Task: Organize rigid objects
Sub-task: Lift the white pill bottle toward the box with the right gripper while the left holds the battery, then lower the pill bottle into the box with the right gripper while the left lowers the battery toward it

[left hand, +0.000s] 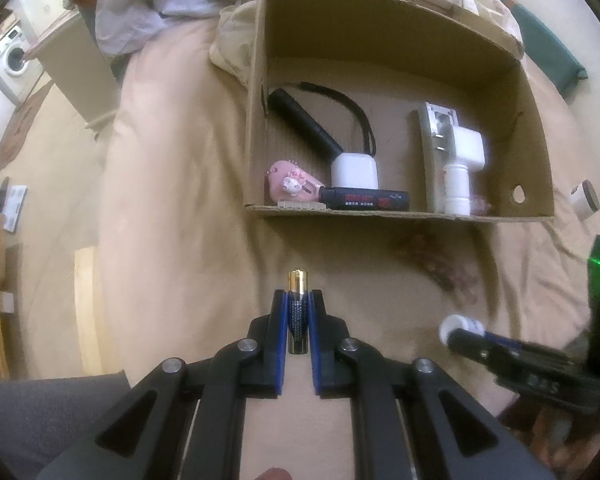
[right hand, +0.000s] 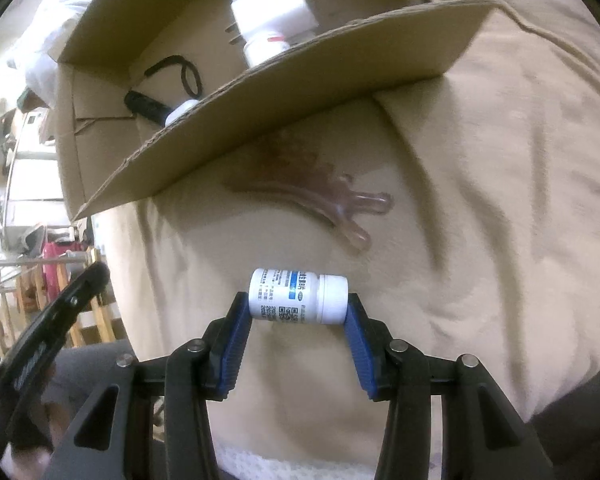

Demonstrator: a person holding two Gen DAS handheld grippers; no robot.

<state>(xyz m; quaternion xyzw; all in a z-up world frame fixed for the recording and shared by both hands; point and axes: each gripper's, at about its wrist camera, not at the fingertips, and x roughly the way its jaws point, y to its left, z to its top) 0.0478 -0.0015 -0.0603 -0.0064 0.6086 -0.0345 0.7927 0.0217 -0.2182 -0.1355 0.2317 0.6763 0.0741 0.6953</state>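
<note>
Battery (left hand: 298, 312) is pinched lengthwise between the left gripper (left hand: 298, 300) fingers, gold tip poking out front, so it's lined up to go nose-first into the box (left hand: 380, 214) sitting ahead on the bed (left hand: 172, 200). Right gripper (right hand: 298, 308) is clamped on a white pill bottle (right hand: 298, 295), held sideways with one finger on the cap and one on the base, which looks like a solid hold for something round. Both are hovering short of the box's near wall, not inside yet. Box already has a flashlight (left hand: 304, 124), a pink thing (left hand: 290, 182), a black bar (left hand: 366, 199), a white case (left hand: 354, 170) and a white plug (left hand: 462, 152), mostly along the front. A brownish hair clip (right hand: 328, 196) lies on the bedding just outside the box, probably next in line.
</note>
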